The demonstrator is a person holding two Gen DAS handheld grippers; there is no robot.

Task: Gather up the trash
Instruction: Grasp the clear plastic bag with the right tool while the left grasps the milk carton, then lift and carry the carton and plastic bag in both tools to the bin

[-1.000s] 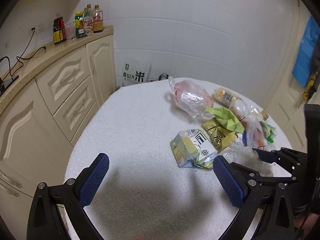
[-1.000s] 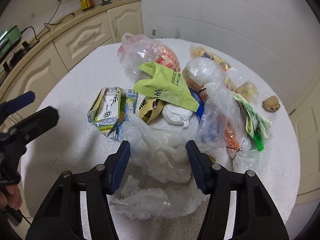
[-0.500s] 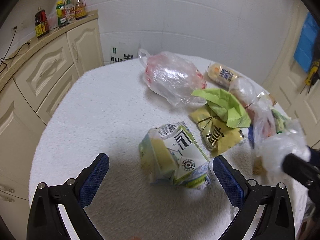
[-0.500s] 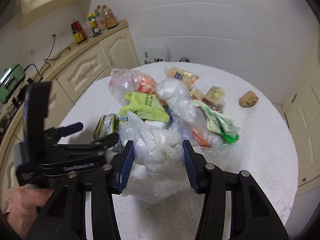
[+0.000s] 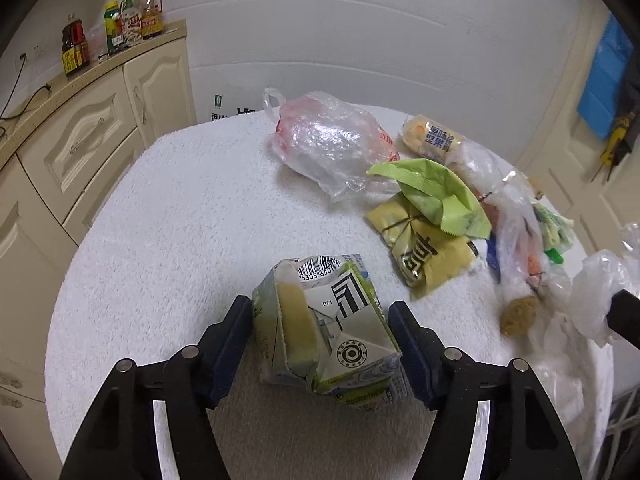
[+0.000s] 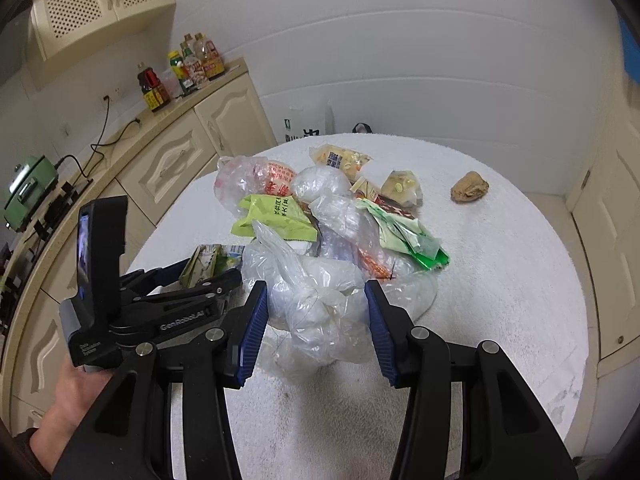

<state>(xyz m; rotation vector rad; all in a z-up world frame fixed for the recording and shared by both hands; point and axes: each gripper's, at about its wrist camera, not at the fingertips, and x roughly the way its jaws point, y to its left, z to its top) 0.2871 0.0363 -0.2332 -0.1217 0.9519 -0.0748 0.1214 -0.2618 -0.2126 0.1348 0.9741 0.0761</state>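
The left claw (image 5: 322,328) pinches a crushed carton (image 5: 326,330) between its pads; it may buckle and slip; the right claw (image 6: 314,318) squeezes a limp plastic bag (image 6: 316,300), which could slide free.

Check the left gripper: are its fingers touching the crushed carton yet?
Touching. The left wrist view shows the left gripper closed around the crushed carton, both blue pads pressed against its sides with no gap visible.
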